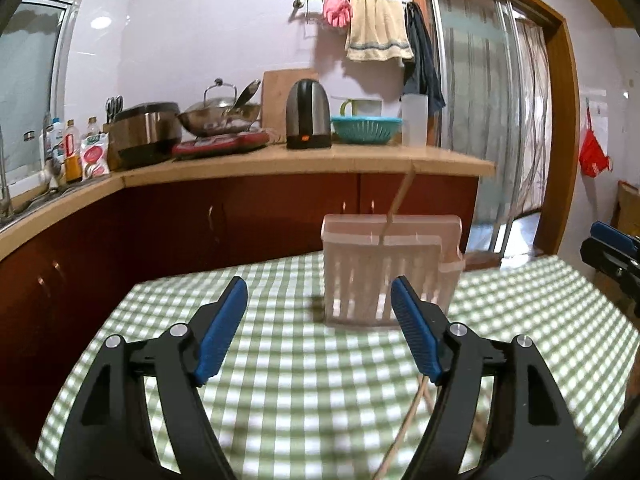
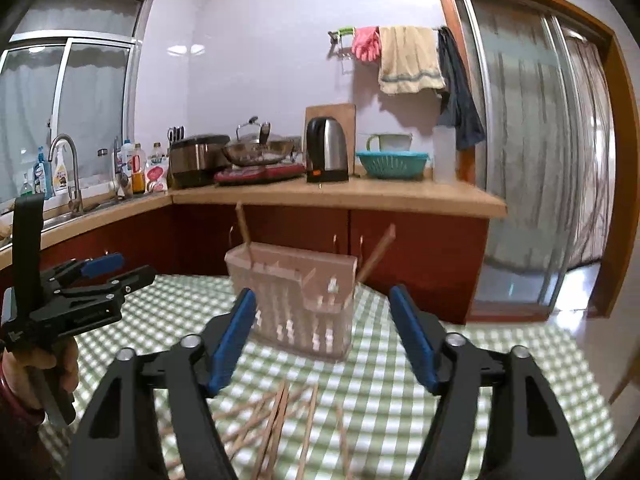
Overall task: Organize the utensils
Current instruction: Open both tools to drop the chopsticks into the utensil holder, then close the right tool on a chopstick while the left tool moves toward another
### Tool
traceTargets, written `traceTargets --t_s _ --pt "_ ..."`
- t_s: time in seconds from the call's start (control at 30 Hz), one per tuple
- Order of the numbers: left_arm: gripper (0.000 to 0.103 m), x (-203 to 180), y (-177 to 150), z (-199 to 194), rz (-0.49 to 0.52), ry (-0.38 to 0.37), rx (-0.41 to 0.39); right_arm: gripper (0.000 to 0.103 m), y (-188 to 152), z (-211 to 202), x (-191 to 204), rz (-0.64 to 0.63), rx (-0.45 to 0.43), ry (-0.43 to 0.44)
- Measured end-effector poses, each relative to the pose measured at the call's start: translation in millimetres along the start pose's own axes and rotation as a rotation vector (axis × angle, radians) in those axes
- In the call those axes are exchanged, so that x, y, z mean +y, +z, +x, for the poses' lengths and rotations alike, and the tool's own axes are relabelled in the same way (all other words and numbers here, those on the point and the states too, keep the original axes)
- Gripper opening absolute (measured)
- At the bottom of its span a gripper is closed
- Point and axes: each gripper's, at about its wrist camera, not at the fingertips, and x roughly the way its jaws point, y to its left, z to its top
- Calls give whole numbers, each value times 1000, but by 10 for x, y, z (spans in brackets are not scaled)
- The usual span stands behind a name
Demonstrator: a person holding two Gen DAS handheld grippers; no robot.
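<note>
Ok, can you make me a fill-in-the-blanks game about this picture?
1. Two chopsticks stand in the ____ holder.
2. More chopsticks lie on the green ____ tablecloth.
3. Both the left gripper and right gripper are ____.

Missing words: plastic; checked; open

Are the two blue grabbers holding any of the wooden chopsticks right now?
No. The left gripper and right gripper are both open and empty; loose wooden chopsticks lie on the green checked tablecloth.
</note>
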Motion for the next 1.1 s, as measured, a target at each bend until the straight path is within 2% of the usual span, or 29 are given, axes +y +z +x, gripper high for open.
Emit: traceTargets --t_s 0.27,0.43,0.57,0.73,0.97,1.03,1.1 --pt "71 -123 -635 -313 82 51 56 41 -705 -193 145 16 120 25" --pt "67 -145 -921 -445 101 63 91 35 -1089 -237 234 29 214 62" --pt "63 -127 -1146 -467 85 69 147 33 -1336 -277 276 41 275 76" --pt "59 -107 -1337 -459 78 70 188 27 -1501 -240 322 41 323 99" --pt "54 -137 -1472 -455 90 66 204 23 -1612 -162 335 47 381 98" --pt "51 -140 -1486 -435 88 62 213 19 -1626 -150 335 49 390 105" --pt "50 -152 -1504 -418 88 61 223 10 -1636 -131 345 39 408 100"
